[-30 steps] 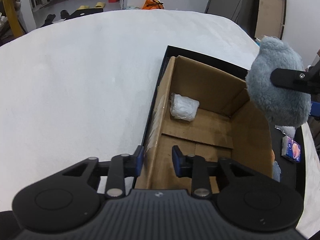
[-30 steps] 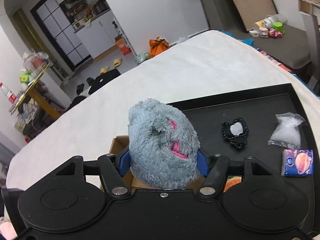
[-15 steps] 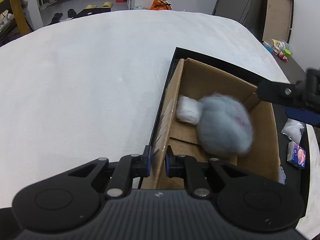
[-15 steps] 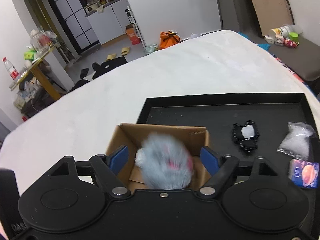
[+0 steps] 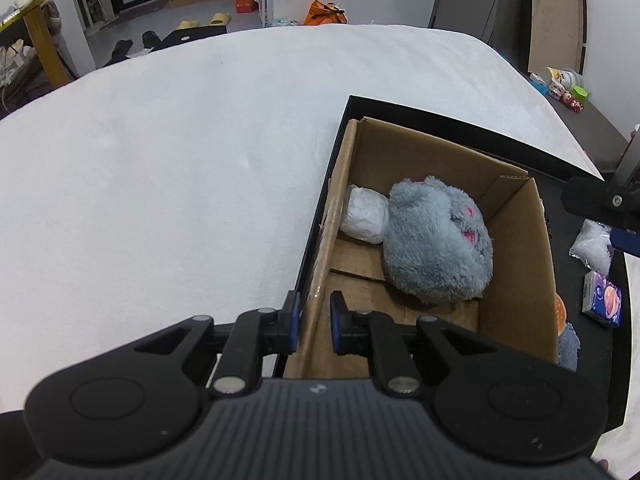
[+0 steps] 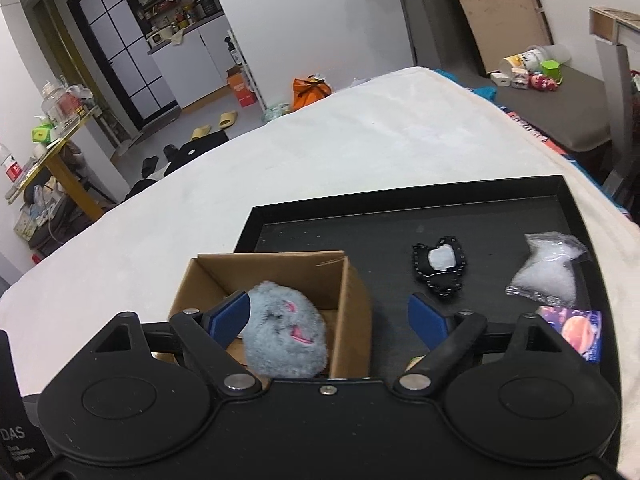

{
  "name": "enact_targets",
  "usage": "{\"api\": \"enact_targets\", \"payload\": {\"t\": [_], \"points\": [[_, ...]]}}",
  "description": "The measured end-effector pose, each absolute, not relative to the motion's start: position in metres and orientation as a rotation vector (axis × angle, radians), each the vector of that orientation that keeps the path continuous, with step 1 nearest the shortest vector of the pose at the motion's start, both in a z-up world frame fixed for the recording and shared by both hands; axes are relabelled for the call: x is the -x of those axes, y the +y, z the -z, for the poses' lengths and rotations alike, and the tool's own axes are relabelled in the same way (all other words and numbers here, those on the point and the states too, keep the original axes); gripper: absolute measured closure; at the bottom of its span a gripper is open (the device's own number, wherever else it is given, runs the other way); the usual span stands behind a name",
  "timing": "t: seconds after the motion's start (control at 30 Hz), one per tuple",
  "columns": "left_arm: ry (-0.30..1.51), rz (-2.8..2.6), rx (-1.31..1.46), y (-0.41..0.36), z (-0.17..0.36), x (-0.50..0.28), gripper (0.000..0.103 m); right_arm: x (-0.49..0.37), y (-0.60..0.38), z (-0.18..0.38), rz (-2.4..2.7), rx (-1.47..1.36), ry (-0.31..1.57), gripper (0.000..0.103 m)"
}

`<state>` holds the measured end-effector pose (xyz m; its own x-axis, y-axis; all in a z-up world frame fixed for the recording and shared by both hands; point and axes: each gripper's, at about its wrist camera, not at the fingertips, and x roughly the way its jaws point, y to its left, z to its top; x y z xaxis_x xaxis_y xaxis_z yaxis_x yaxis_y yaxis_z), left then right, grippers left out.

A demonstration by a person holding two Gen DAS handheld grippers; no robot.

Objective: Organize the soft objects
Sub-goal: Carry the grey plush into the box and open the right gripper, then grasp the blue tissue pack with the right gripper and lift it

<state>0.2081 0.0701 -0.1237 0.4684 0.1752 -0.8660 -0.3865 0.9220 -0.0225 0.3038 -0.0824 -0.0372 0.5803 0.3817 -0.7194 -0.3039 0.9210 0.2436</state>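
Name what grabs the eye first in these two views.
The fluffy grey plush lying in the cardboard box, pressed against a white wrapped bundle. Next, the left gripper straddling the box's near-left wall, which stands between its blue pads. The right gripper hangs open above the black tray, where a black pouch, a clear bag and a tissue pack wait.

Plush (image 5: 436,240): grey-blue fur, pink marks. Box (image 5: 516,276): plain brown cardboard. Wrapped bundle (image 5: 366,218) in box beside plush: white. Tray (image 6: 360,224) under box: black. Bed (image 5: 180,168) around tray: white. On tray right of box: black pouch (image 6: 439,266) with white patch and pale stitching; clear bag (image 6: 546,276) with white filling; packet (image 6: 580,330), purple with orange round shape. Fingers (image 6: 230,314): blue pads, black arms.
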Motion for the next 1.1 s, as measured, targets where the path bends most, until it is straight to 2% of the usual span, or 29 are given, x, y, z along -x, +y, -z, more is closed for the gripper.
{"api": "enact_targets", "payload": {"t": [0.23, 0.4, 0.7, 1.1], "points": [[1.034, -0.362, 0.184, 0.057, 0.122, -0.208, 0.083, -0.304, -0.094, 0.042, -0.341, -0.05, 0.86, 0.013], [1.039, -0.373, 0.16, 0.049, 0.121, -0.208, 0.07, -0.309, -0.114, 0.05, -0.256, -0.037, 0.858, 0.013], [1.028, -0.396, 0.103, 0.033, 0.115, -0.21, 0.054, -0.329, -0.158, 0.077, -0.089, -0.104, 0.936, 0.013], [1.027, -0.464, 0.054, 0.029, 0.113, -0.216, 0.047, -0.345, -0.183, 0.106, 0.029, -0.121, 1.012, 0.012]]}}
